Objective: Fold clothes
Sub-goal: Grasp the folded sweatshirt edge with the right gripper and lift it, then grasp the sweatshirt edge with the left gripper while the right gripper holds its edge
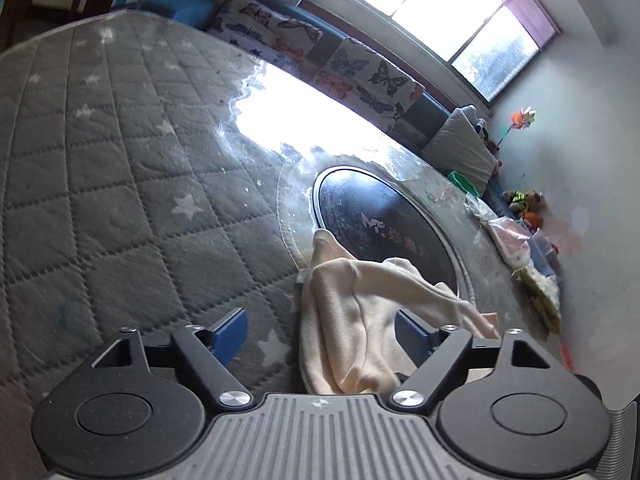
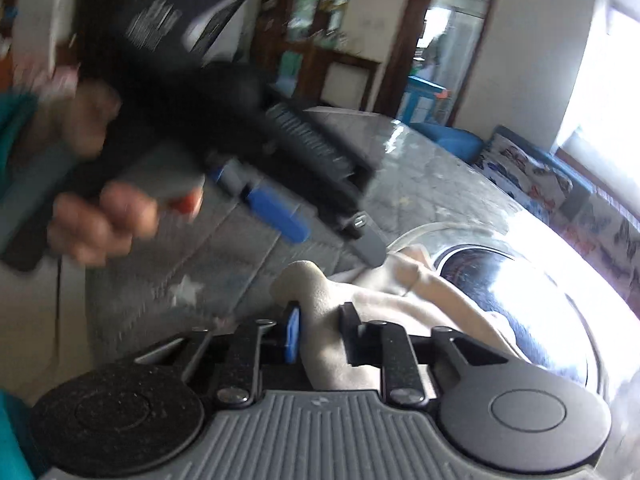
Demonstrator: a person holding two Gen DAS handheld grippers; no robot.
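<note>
Tabletop [image 1: 120,152] under a grey quilted cover with white stars, a clear plastic sheet over it, and a round black plate [image 1: 380,224] set in its middle. Behind, a bench with butterfly cushions [image 1: 320,52] below a bright window [image 1: 440,8].

Cream garment [image 1: 352,312] bunched at the near edge of the black plate, partly draped over it. Left gripper [image 1: 324,332] spread wide, blue pads either side of the cloth, no hold taken. Right gripper [image 2: 318,340] closed on a fold of the same cloth, the fabric pinched up into a knob between its fingers.

Likely trouble from here: with only one pinch held and the rest in a heap, a lift could drag the whole bundle rather than open it flat; the slick plastic sheet may let the cloth slide; the open left fingers could catch a double layer and trap a crease in the fold.

Hard to make out: kind of garment, its sleeves or hems, all lost in the bunching. Window glare blanking part of the tabletop. Right wrist view blurred by motion, left gripper and hand [image 2: 100,224] smeared. Clutter at the far tabletop edge too small to identify.
</note>
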